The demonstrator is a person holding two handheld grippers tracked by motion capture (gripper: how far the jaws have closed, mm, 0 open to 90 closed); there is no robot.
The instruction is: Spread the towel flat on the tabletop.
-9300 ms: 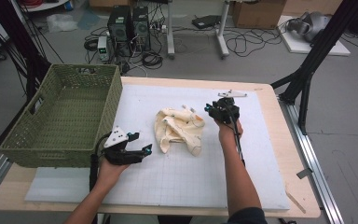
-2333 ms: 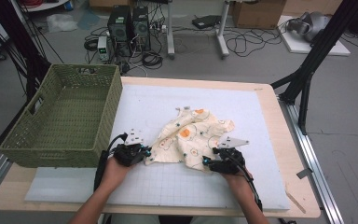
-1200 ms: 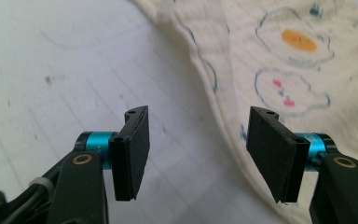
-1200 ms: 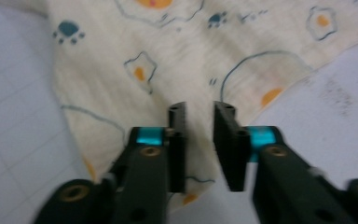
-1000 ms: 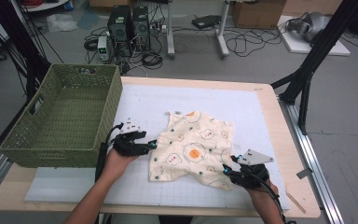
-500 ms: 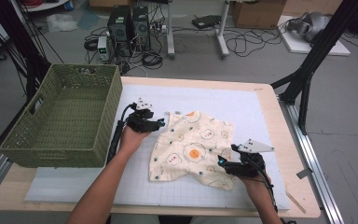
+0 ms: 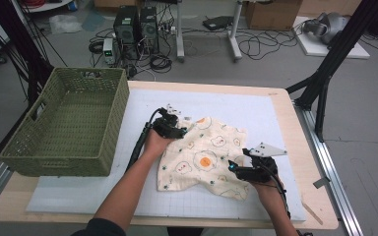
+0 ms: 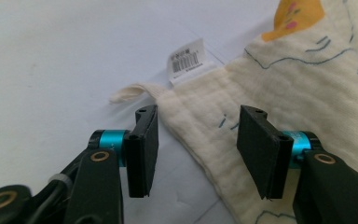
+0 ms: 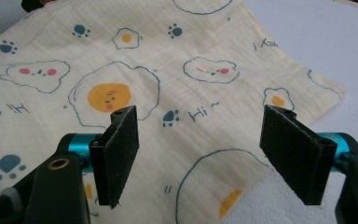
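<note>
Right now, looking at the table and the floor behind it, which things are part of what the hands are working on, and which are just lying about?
In the job:
- printed cloth, spread on the white mat
- left gripper, open at the cloth's tagged corner
- right gripper, open over the cloth
- green basket, perhaps

Lying about:
- computer towers
- floor cables
- cardboard box

We count one printed muslin cloth (image 7: pixel 204 157) on the worktop (image 7: pixel 305 147), with one white barcode tag (image 8: pixel 190 62) and one small loop (image 8: pixel 129 92) at its corner. One green woven basket (image 7: pixel 69 128) stands at the left, and one white gridded mat (image 7: pixel 256 110) covers the worktop. There are two tongs: the left tongs (image 7: pixel 181 129) and the right tongs (image 7: pixel 232 166), each with two black jaws, and two forearms reaching in.
</note>
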